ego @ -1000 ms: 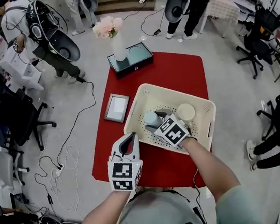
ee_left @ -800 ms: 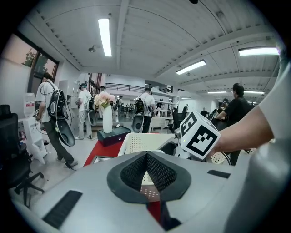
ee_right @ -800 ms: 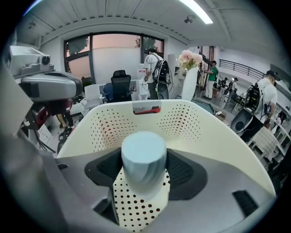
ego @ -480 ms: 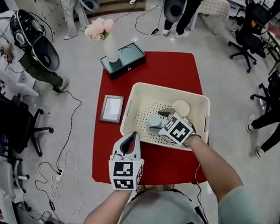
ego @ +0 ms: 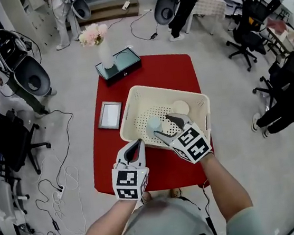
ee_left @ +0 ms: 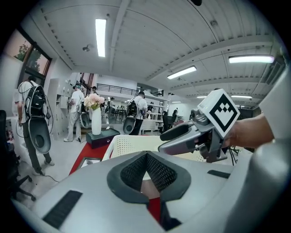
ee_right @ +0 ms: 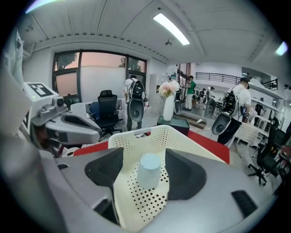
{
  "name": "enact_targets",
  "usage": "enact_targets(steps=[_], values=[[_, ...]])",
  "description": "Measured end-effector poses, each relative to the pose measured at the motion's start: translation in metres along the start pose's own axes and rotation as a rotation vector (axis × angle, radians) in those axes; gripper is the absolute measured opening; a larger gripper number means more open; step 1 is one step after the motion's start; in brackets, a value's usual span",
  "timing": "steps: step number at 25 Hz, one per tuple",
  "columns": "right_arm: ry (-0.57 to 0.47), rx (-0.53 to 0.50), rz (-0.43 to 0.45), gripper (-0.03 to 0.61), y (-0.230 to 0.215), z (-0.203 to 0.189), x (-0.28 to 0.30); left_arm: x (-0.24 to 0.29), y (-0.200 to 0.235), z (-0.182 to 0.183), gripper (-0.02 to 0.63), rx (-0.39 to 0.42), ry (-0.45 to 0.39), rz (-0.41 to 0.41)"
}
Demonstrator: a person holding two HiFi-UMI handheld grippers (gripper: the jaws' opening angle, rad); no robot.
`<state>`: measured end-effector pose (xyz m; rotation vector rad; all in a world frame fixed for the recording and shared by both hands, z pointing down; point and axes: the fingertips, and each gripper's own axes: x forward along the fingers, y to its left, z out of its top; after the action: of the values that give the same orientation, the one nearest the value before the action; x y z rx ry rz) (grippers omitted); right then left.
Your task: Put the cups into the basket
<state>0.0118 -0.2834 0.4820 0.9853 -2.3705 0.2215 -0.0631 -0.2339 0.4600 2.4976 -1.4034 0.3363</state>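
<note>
Now, head view: blue cup point(ego: 153, 123) upright in basket point(ego: 127, 108) on red tabletop point(ego: 175, 68), cream cup point(ego: 180, 107) near it.
L gripper view: my left hand-held gripper point(ee_left: 146, 157) closed, empty.
R gripper view: right hand-held gripper point(ee_right: 144, 154) jaws apart, blue cup framed btwn them, untouched.

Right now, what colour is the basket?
The basket is cream, with dotted holes; best in head view.

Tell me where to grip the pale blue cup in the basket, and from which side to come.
Take the pale blue cup across its round side wall, about midway up, coming down from above. It stands on end on the basket floor, and the basket's walls block a level approach. The cream cup stands apart, leaving room beside it.
</note>
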Motion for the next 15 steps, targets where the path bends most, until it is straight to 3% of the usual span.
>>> enact_targets(steps=[3, 9, 15], values=[[-0.054, 0.048, -0.064, 0.256, 0.019, 0.001, -0.028, -0.010, -0.009, -0.001, 0.006, 0.019, -0.018, -0.031], [-0.130, 0.202, -0.219, 0.064, 0.060, -0.023, -0.083, -0.042, -0.023, -0.012, 0.006, 0.051, -0.036, -0.081], [-0.118, 0.353, -0.369, 0.024, 0.099, -0.069, -0.119, -0.074, -0.036, -0.031, 0.006, 0.055, -0.029, -0.137]])
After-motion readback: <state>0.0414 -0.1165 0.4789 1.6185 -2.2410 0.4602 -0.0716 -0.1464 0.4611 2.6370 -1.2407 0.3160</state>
